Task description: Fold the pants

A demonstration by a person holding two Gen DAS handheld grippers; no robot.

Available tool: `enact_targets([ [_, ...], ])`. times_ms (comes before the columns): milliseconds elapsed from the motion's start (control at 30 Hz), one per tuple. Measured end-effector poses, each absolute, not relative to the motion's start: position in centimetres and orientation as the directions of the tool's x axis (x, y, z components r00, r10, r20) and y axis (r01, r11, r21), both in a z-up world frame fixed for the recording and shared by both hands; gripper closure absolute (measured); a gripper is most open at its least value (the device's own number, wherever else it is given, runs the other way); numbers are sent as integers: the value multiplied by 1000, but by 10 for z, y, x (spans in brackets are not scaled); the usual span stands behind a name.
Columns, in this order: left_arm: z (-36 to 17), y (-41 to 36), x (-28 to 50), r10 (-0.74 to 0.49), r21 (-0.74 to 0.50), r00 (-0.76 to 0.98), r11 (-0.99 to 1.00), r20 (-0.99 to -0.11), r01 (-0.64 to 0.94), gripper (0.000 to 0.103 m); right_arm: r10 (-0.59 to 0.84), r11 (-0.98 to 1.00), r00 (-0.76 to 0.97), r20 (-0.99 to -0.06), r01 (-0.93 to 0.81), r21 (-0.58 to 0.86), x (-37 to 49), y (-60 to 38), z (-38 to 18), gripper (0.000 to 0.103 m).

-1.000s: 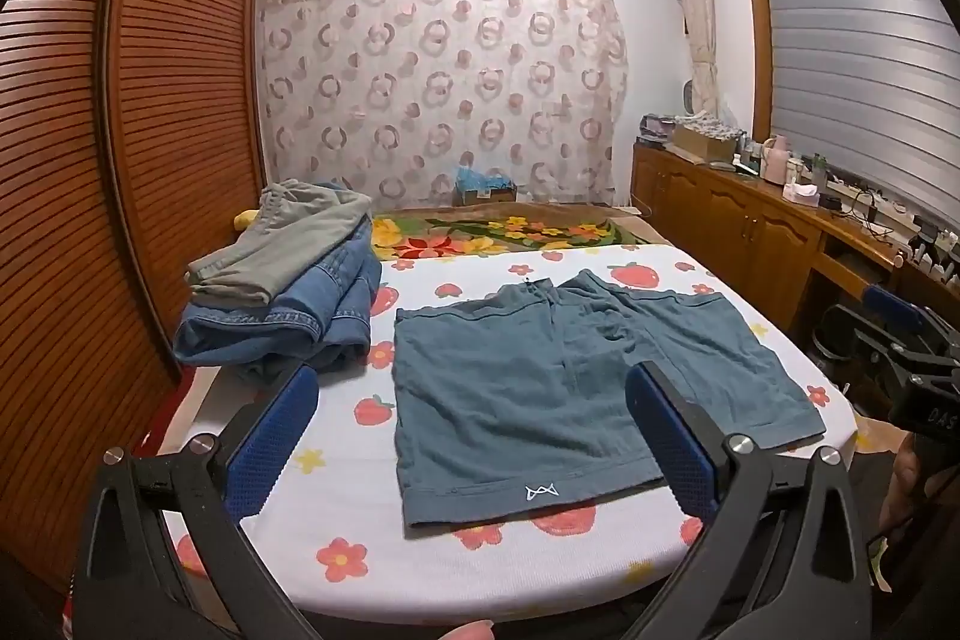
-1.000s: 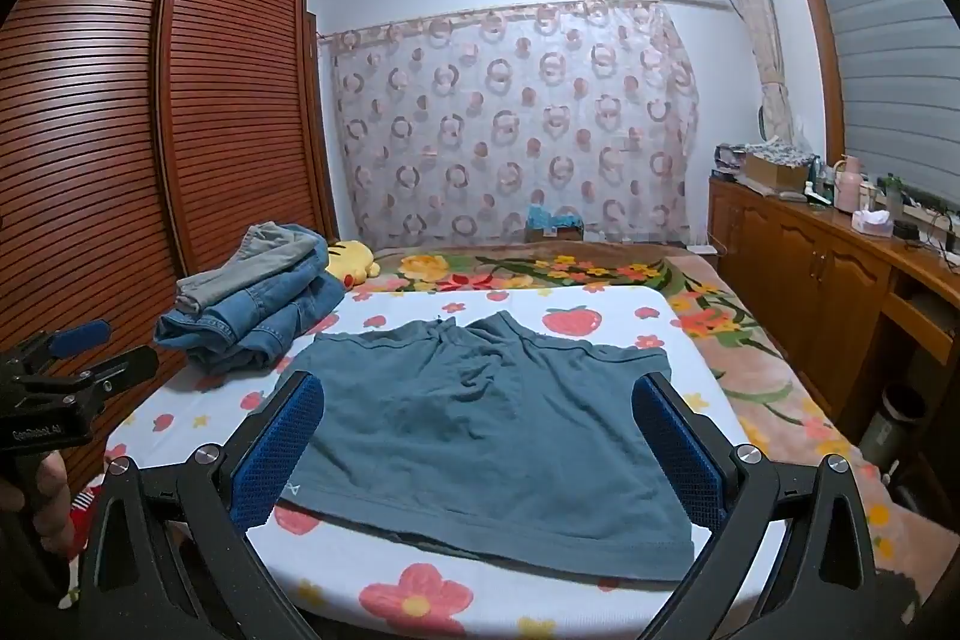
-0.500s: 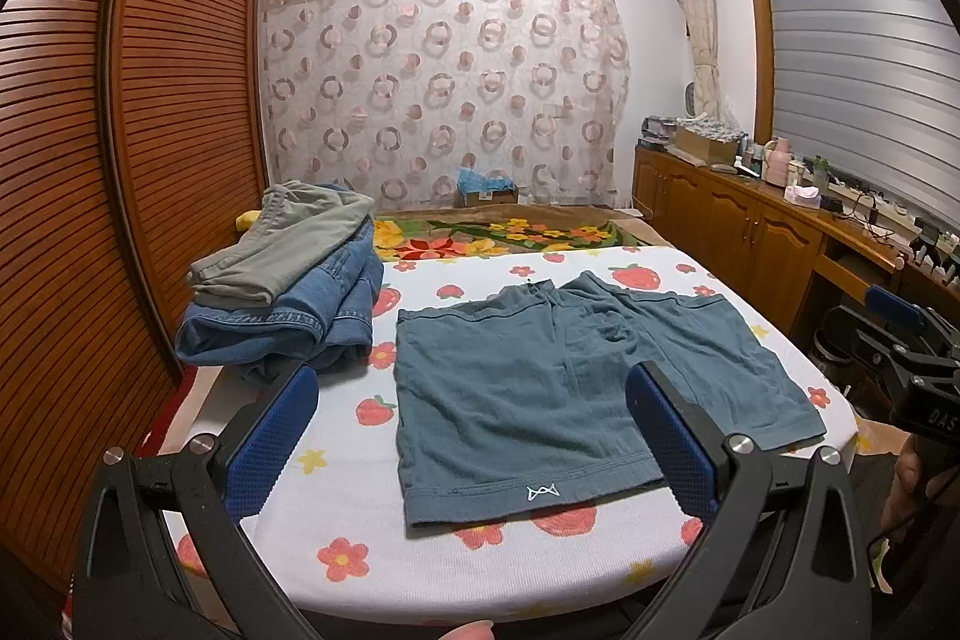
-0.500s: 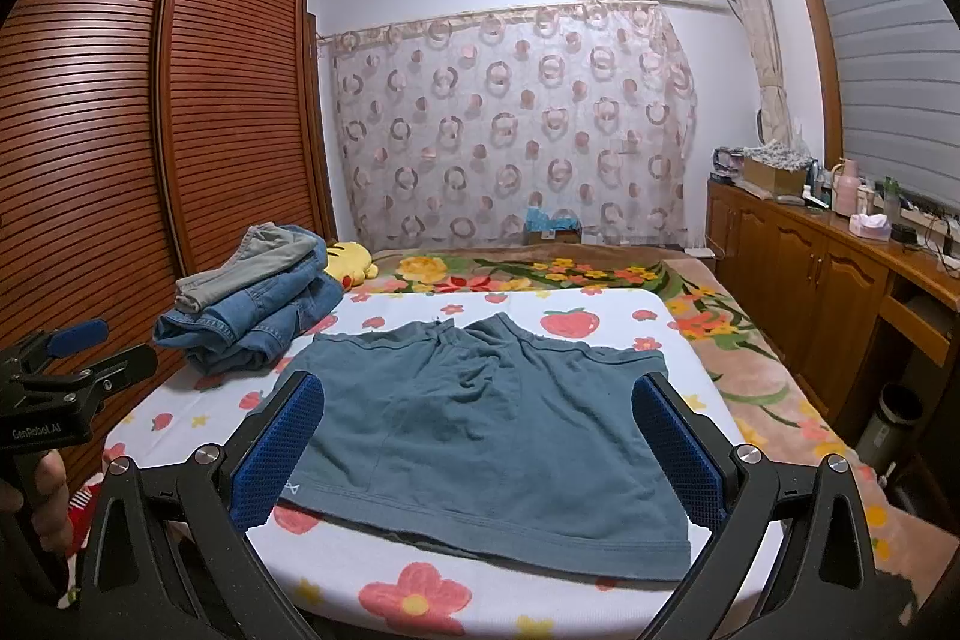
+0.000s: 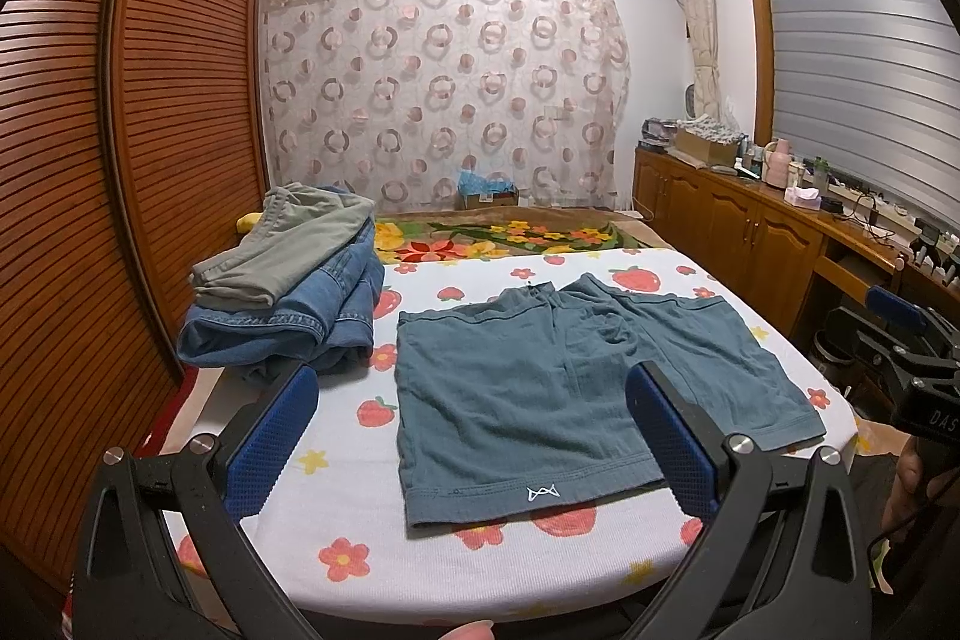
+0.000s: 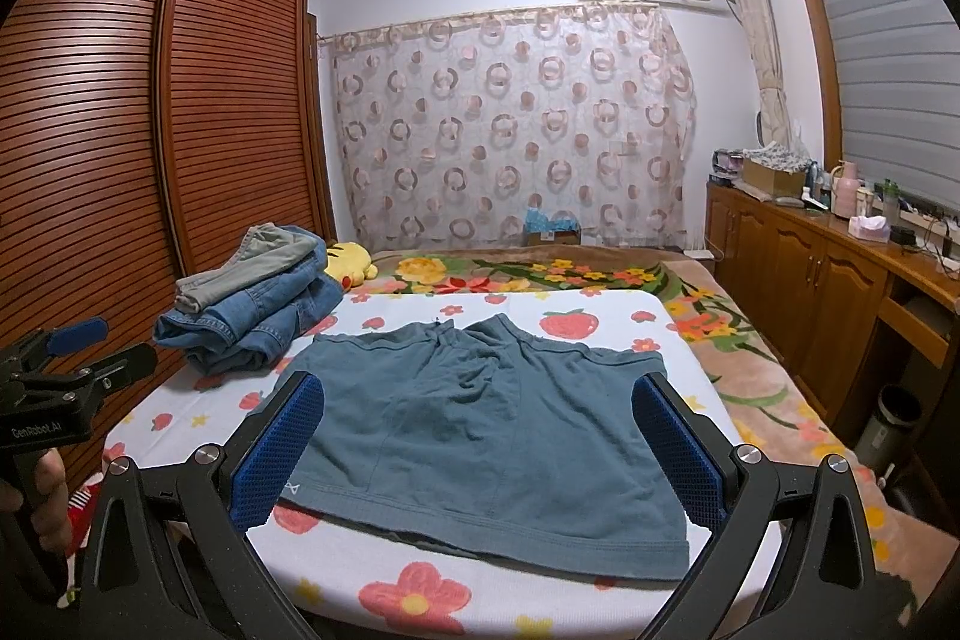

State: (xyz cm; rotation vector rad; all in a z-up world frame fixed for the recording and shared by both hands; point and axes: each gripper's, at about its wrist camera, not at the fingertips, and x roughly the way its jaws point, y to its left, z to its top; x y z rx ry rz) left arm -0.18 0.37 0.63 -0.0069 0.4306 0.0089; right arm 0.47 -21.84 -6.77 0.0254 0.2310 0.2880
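Observation:
Teal-grey shorts (image 5: 576,394) lie spread flat on the flower-print bed cover (image 5: 360,556), waistband away from me, both leg hems toward the near edge. A small white logo marks the left leg's hem. My left gripper (image 5: 474,442) hangs open above the near edge, its blue pads either side of the left leg. The shorts (image 6: 492,430) fill the middle of the right wrist view too, and my right gripper (image 6: 480,448) is open above the near hem. Neither gripper touches the cloth. Each gripper shows at the edge of the other's view, held by a hand.
A stack of folded jeans and grey trousers (image 5: 288,292) sits on the bed's far left, by the slatted wardrobe (image 5: 120,160). A yellow plush toy (image 6: 348,262) lies behind it. Wooden cabinets (image 6: 810,292) with clutter line the right wall. A floral blanket (image 5: 492,238) covers the far bed.
Both views have shifted only very slightly; the grippers stay open and the shorts lie as before.

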Motion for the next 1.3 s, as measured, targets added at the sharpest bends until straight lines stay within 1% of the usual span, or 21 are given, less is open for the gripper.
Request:
enact_targets([
  [1300,9,4,-4,12,0,913,1000,-408,-13,0,281,960,934,-219,-276,53,3,-220,-68,0],
])
